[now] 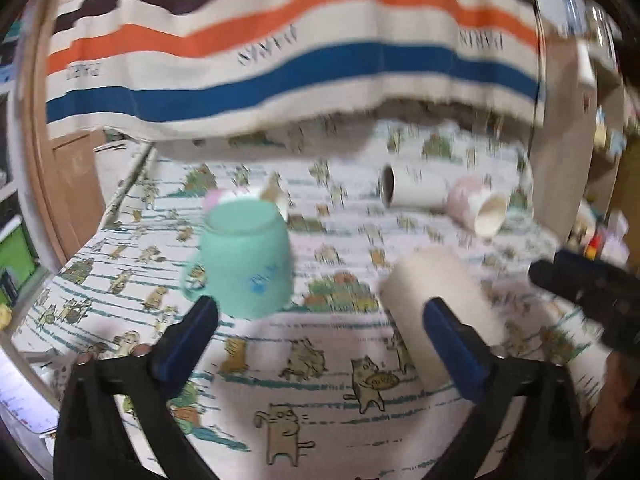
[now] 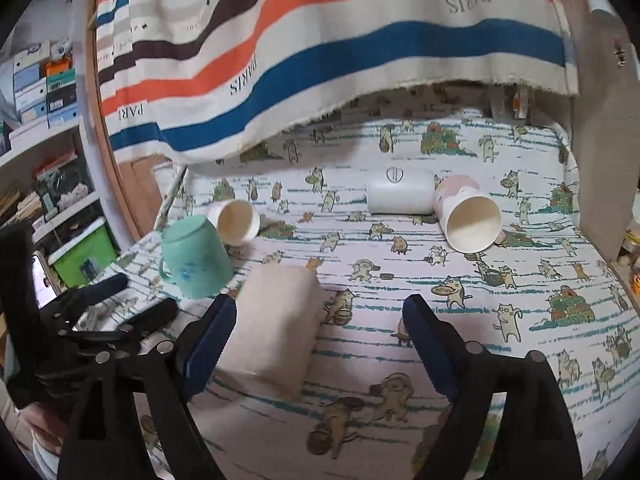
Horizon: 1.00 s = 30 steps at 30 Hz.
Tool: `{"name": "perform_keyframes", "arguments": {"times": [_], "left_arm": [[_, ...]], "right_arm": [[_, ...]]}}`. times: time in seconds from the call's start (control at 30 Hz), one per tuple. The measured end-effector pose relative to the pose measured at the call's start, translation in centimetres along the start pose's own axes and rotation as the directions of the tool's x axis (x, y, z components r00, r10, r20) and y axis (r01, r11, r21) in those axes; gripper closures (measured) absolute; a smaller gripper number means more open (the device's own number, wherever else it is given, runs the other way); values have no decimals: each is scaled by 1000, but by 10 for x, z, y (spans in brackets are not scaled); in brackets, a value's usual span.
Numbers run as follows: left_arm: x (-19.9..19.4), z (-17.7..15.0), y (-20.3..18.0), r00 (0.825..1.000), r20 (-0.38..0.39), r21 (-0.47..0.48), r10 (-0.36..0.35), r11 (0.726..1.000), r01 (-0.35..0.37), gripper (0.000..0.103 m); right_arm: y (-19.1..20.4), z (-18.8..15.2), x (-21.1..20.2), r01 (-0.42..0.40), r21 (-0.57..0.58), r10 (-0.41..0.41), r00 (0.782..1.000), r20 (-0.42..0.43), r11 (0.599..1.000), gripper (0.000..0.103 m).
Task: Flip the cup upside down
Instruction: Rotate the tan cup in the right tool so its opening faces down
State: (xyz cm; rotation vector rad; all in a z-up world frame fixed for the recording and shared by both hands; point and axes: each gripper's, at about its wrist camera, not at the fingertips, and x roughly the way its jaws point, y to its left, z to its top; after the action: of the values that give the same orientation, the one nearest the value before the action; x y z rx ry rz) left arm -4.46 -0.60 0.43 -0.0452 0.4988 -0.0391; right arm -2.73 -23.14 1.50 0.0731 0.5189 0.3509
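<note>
My left gripper [image 1: 320,344] hangs wide and empty just short of the green mug [image 1: 246,256], already mouth-down on the bench [image 1: 320,360]. My right gripper [image 2: 320,340] gapes too, its jaws straddling the beige cup [image 2: 276,320], apparently next to turn.

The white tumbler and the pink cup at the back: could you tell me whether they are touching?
Touching. In the right wrist view the pink cup lies against the end of the white tumbler, with no tablecloth showing between them.

The left tool [image 1: 320,312] hovers low over the bed's front left part, its blue-padded fingers [image 1: 188,338] spread wide with nothing between them. The right tool [image 2: 320,316] hangs beside it over the bed's front edge, fingers [image 2: 430,340] likewise parted and empty. Both point toward the bed's far side.
</note>
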Motion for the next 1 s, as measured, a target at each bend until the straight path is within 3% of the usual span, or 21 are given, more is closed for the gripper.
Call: {"name": "perform_keyframes", "arguments": {"times": [0.07, 0.13, 0.27, 0.53, 0.67, 0.73, 0.9, 1.0], "left_arm": [[-8, 2, 14, 1000, 24, -43, -10, 999, 12, 0], [-10, 2, 26, 999, 32, -75, -38, 996, 41, 0], [-5, -1, 43, 998, 6, -122, -61, 991, 62, 0], [1, -13, 45, 997, -5, -116, -82, 990, 80, 0], [-4, -14, 41, 999, 20, -83, -28, 996, 29, 0], [-5, -14, 41, 999, 29, -88, -37, 995, 39, 0], [-6, -13, 43, 999, 41, -88, -34, 995, 38, 0], [-6, -13, 43, 998, 42, -93, -36, 995, 40, 0]], "right_arm": [[6, -4, -3, 21, 7, -21, 1000, 14, 1000, 15], [13, -10, -3, 37, 20, -37, 999, 15, 999, 8], [25, -24, 1, 44, 34, -44, 999, 1, 998, 7], [64, -47, 34, 169, -54, -172, 984, -48, 984, 7], [70, -51, 44, 191, -65, -195, 979, -64, 980, 7], [73, -52, 48, 207, -81, -212, 975, -69, 975, 7], [78, -56, 50, 216, -88, -222, 972, -71, 972, 17], [78, -58, 51, 212, -82, -218, 973, -77, 974, 29]]}}
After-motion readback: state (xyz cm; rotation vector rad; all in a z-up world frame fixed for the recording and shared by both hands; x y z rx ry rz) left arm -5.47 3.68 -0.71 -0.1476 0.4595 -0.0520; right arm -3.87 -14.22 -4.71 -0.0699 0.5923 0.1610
